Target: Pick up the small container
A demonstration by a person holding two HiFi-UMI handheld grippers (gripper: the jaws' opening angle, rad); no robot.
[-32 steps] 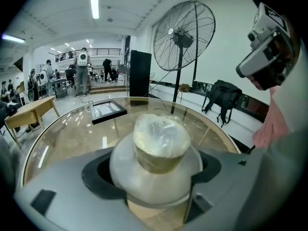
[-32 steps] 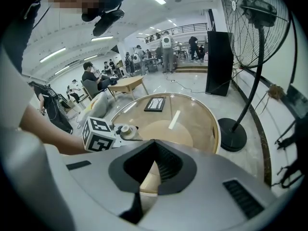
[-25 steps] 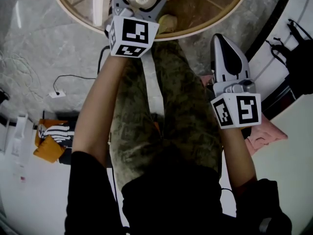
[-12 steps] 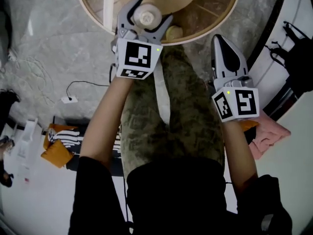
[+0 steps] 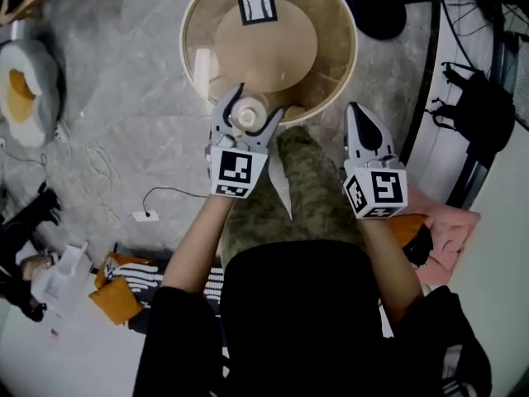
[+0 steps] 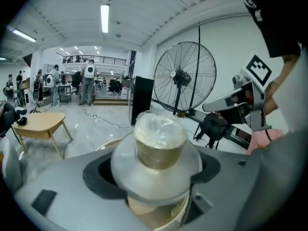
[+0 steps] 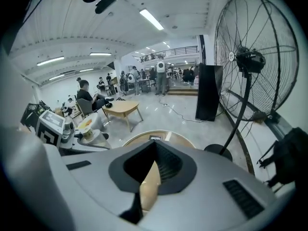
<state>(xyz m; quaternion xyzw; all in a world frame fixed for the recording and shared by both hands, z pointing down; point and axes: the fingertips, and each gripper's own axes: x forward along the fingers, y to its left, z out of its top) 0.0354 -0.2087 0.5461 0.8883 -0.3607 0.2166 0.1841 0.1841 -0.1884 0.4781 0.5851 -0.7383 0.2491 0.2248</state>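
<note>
Seen from above, a person in a black top holds a two-jaw gripper in each hand at the near edge of a round, wooden-rimmed surface (image 5: 195, 25) with a glass top.

The left gripper (image 5: 258, 102) reaches over that near edge, with its jaws clamped on the small container (image 5: 248, 116). In the left gripper view the small container (image 6: 159, 143) sits upright between the jaws. It is a short round tub with golden sides and a clear, crinkled film over its top. A broad pale collar flares around its lower part. The frames do not show whether it touches the surface or hangs above it.

The right gripper (image 5: 358, 114) hovers to the right, just off the rim, above the person's leg. Its jaws are pressed together with nothing between them. In the right gripper view only a thin slit below the tips of the right gripper (image 7: 154, 150) shows a strip of tan.

A black-and-white marker card (image 5: 254, 2) lies on the far side of the surface. A large floor fan (image 7: 255, 57) stands to the right, on a grey floor (image 5: 124, 131). A cushion shaped like a fried egg (image 5: 21, 89) lies at the left. A pink cloth (image 5: 450, 234) lies by the person's right arm.
</note>
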